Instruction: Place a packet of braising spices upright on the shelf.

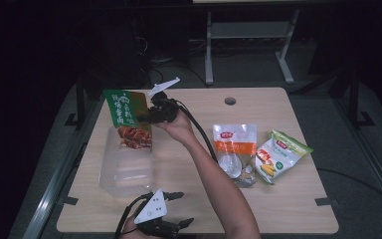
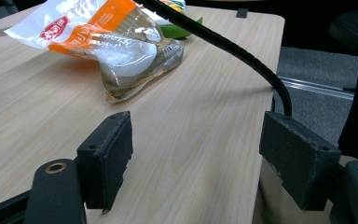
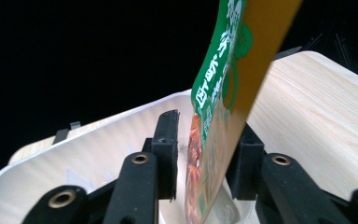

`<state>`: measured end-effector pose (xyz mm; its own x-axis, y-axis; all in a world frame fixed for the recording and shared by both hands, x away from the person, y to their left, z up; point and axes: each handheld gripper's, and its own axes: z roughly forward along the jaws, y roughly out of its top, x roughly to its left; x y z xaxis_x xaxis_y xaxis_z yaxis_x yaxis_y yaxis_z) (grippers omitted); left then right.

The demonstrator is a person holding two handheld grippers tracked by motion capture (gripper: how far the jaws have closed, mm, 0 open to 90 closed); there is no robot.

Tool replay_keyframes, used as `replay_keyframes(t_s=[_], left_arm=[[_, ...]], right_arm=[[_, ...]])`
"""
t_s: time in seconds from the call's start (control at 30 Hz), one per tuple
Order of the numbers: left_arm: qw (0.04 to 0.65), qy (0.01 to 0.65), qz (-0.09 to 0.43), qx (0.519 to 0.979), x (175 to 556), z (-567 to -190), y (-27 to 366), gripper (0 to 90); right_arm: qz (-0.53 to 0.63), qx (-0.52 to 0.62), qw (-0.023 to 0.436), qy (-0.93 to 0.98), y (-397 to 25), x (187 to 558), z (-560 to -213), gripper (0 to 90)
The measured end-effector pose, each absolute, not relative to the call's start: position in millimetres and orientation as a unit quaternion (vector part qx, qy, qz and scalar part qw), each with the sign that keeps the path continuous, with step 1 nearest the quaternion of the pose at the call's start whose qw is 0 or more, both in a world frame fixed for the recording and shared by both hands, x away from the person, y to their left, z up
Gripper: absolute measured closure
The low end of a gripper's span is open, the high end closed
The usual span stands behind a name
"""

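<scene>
A green snack bag [image 1: 125,117] with a picture of red-brown food hangs upright over a clear plastic container [image 1: 127,174] at the table's left. My right gripper [image 1: 144,118] reaches across from the right and is shut on the bag's edge. In the right gripper view the bag [image 3: 219,107] stands between the two jaws of that gripper [image 3: 205,140], with the container's white rim [image 3: 74,140] below. My left gripper [image 1: 185,208] rests at the table's near edge, open. Between its jaws [image 2: 200,149] there is bare wood.
An orange-and-white pouch [image 1: 235,144] [image 2: 102,42] lies right of centre, and a green-and-white corn bag [image 1: 281,154] lies beside it. The right gripper's black cable [image 2: 233,49] runs over the wooden table [image 1: 278,209]. A round hole [image 1: 230,100] sits near the far edge.
</scene>
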<state>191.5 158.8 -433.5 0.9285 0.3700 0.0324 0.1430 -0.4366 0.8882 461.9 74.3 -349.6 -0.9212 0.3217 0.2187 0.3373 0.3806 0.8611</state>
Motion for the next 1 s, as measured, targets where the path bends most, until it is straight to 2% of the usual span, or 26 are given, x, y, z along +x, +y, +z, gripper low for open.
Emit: replay_keyframes(t_s=[0.03,0.3,1.0], left_arm=[[0.508,0.152,0.111,0.841,191,-433,159,25.5],[0.504,0.156,0.110,0.842,193,-434,160,25.4],[0.501,0.167,0.102,0.843,199,-438,160,25.3]], right_arm=[[-0.523,-0.201,0.009,-0.828,68,460,-350,62.0],[-0.527,-0.207,0.018,-0.824,47,451,-351,53.1],[-0.537,-0.228,0.018,-0.812,-18,424,-354,44.8]])
